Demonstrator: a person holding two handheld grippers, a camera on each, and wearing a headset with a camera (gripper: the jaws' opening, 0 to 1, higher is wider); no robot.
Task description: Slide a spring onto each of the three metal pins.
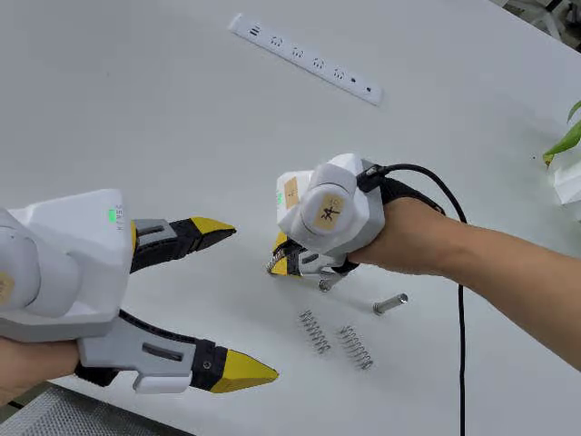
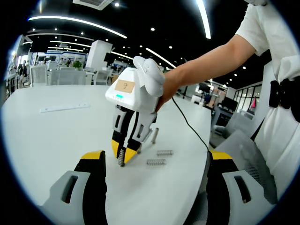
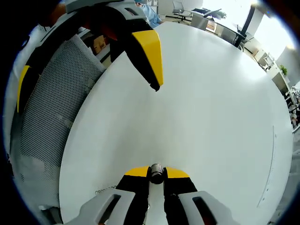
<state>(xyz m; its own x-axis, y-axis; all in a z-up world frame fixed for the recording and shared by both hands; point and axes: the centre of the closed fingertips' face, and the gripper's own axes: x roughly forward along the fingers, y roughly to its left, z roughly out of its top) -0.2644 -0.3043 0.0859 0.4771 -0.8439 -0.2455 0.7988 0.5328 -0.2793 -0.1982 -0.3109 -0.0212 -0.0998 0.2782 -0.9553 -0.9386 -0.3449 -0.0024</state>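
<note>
Right tool clamped on a coiled steel spring, which points down at the white surface. Left tool wide open, holding nothing. Two loose wire springs and a short metal pin lie just beside the right tool.

Mostly open table — clutter by the right gripper
Beyond it, bare surface to the power strip; nearside — two springs, one pin.

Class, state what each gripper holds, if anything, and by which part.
The right gripper is shut on a spring, pinched at one end, with the rest sticking out past the jaws. The left gripper is open, holding nothing.
</note>
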